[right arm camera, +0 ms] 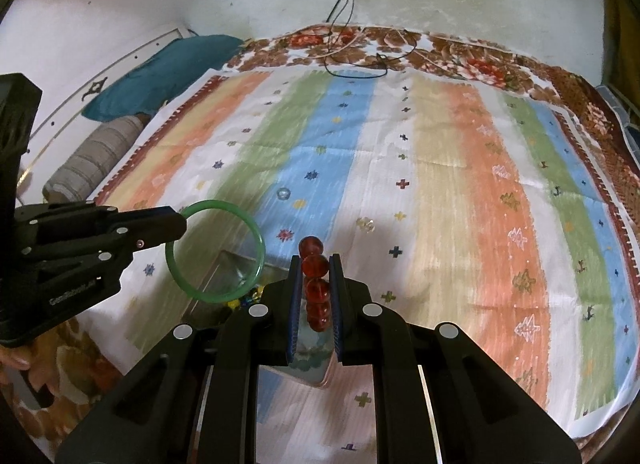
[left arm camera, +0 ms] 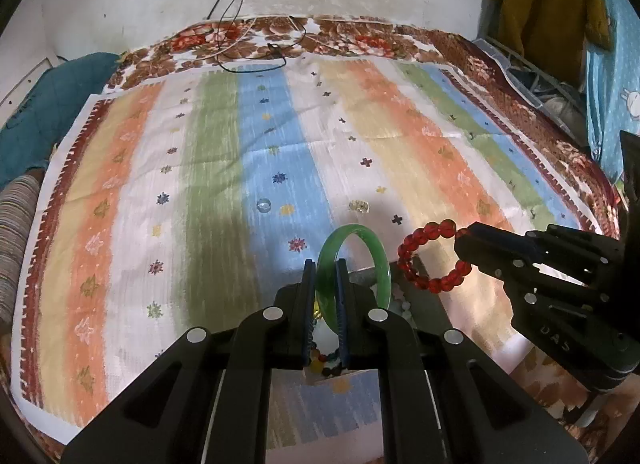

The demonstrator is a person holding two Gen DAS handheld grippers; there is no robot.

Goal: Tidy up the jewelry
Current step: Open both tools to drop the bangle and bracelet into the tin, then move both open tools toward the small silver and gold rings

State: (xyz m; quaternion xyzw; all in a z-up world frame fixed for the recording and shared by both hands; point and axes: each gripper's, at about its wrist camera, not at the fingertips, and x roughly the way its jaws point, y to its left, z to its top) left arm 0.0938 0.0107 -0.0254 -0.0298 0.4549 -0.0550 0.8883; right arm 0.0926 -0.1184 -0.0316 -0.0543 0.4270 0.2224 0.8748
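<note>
My left gripper [left arm camera: 325,264] is shut on a green bangle [left arm camera: 362,234], which stands on edge above the striped cloth. In the right wrist view the same green bangle [right arm camera: 216,252] hangs from the left gripper [right arm camera: 178,223] at the left. My right gripper [right arm camera: 316,260] is shut on a red bead bracelet [right arm camera: 315,264], seen edge-on. From the left wrist view the red bead bracelet [left arm camera: 430,256] shows as a loop held by the right gripper [left arm camera: 466,244]. A clear box [right arm camera: 240,270] with mixed beads lies under both grippers. Two small clear rings [left arm camera: 264,205] [left arm camera: 359,206] rest on the cloth.
A striped cloth [left arm camera: 200,167] covers a floral bedspread [left arm camera: 340,33]. Black and white cables [left arm camera: 256,51] trail from the wall onto the far edge. A teal pillow [left arm camera: 36,111] and a striped roll [left arm camera: 16,232] lie at the left. Clothes hang at the right.
</note>
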